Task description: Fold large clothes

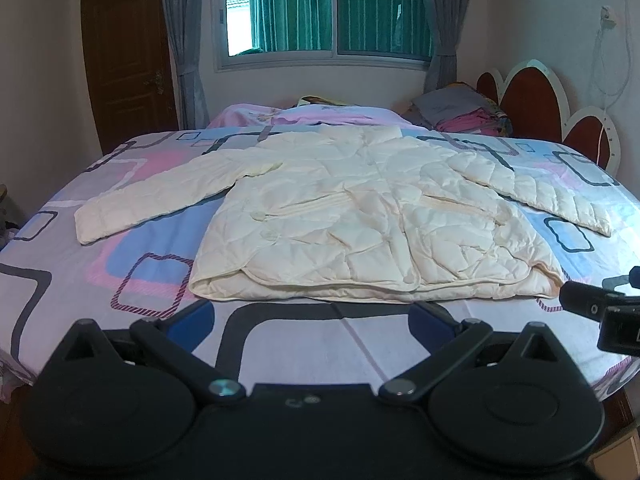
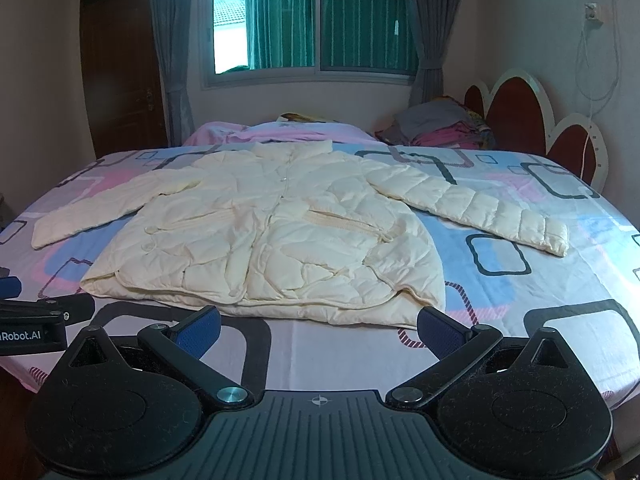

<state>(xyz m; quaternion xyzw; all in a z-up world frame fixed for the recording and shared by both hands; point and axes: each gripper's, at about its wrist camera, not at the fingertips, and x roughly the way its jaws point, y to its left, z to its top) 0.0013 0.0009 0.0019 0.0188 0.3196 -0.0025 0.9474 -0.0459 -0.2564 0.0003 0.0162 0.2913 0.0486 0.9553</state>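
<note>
A cream quilted jacket (image 1: 352, 216) lies flat on the bed, front up, both sleeves spread out to the sides, hem toward me. It also shows in the right wrist view (image 2: 272, 240). My left gripper (image 1: 312, 320) is open and empty, just short of the hem. My right gripper (image 2: 320, 330) is open and empty, also just short of the hem, to the right of the left one. The right gripper's body shows at the right edge of the left wrist view (image 1: 600, 308).
The bed (image 1: 120, 280) has a pink, blue and grey patterned sheet. A pile of folded clothes (image 1: 460, 116) sits at the far right by the red headboard (image 1: 528, 100). A window (image 1: 332, 8) and a brown door (image 1: 128, 52) are behind.
</note>
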